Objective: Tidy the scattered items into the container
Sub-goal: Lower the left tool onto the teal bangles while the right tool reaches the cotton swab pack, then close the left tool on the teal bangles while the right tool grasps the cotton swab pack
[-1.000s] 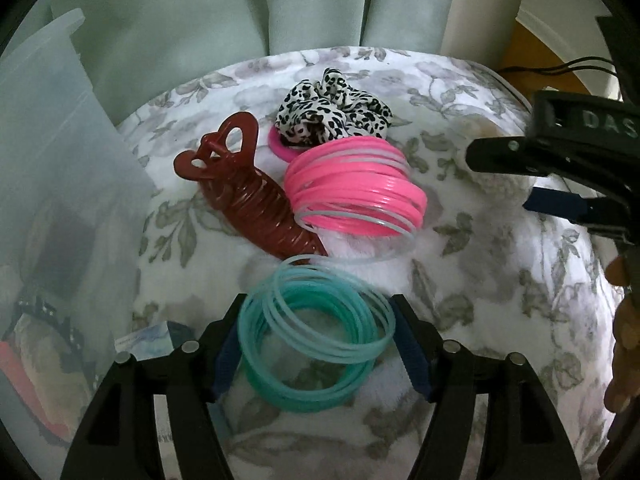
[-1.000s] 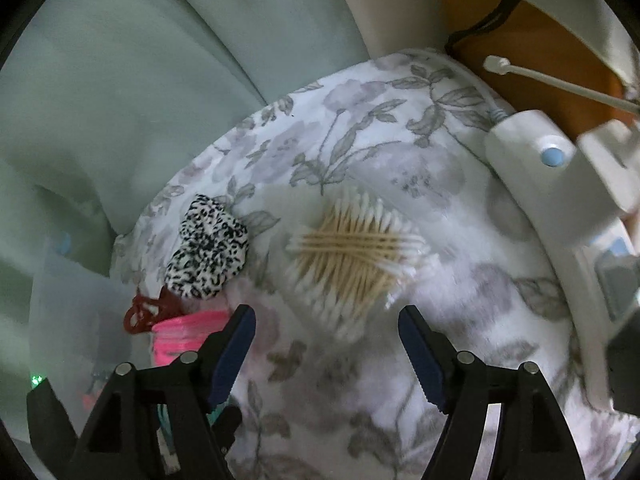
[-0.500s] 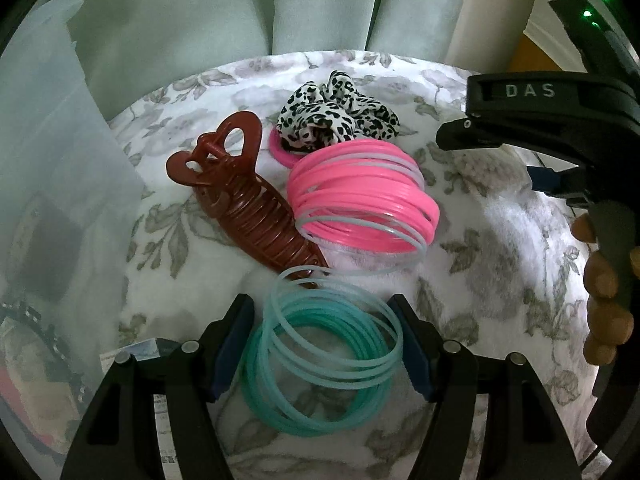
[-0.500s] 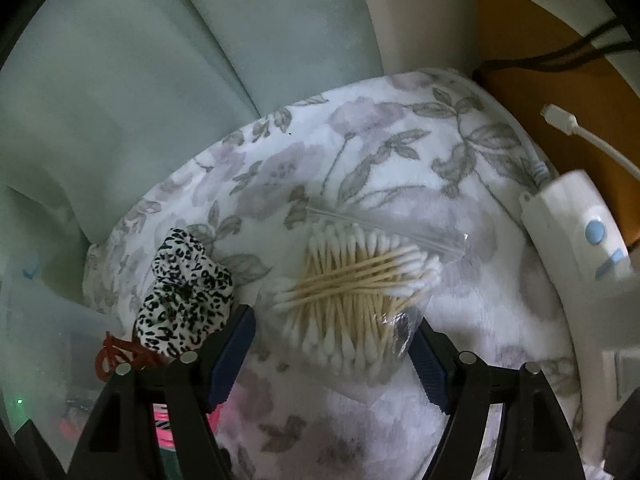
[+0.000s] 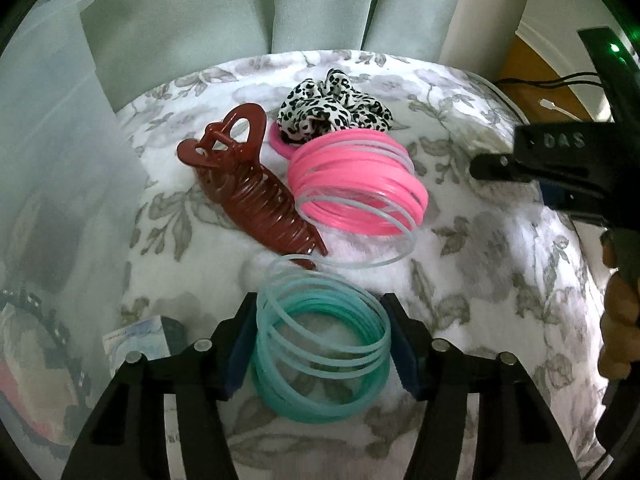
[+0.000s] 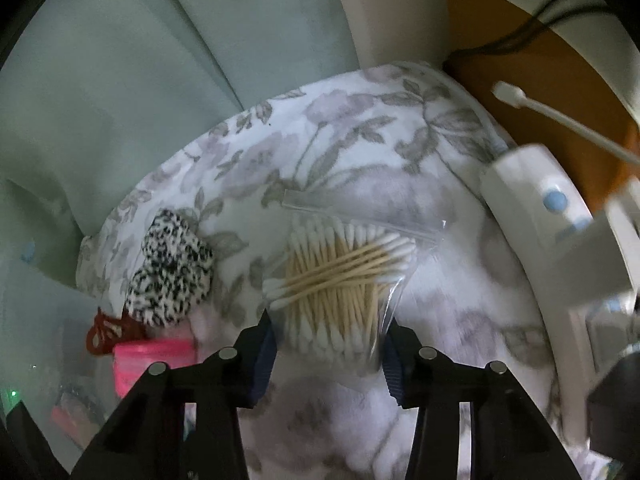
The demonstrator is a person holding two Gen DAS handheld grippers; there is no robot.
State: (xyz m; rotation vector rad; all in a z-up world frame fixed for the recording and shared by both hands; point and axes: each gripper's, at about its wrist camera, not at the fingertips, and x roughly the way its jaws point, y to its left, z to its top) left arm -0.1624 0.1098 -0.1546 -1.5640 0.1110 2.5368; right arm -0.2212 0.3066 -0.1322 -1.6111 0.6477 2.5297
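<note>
**Both grippers closing on scattered items**

Teal bangle stack [image 5: 322, 344]: lies on the floral-cloth worktop [image 5: 480, 280], between the pads of the left hand-held gripper [image 5: 320, 346]. Its jaws have just been closing; the pads now sit against the stack's sides, apparently gripping it.

Bag of cotton swabs [image 6: 340, 280]: near end between the pads of the right hand-held gripper [image 6: 328, 354], whose jaws have likewise just narrowed; the pads touch the bag's edges, a firm pinch not certain.

Still loose: pink bangles [image 5: 356, 188], maroon claw clip [image 5: 256, 188], leopard-print scrunchie [image 5: 336, 110].

Translucent container [image 5: 52, 152]: at left, already holding things.

Judgement: two pickups begun; lifts not yet made.
</note>
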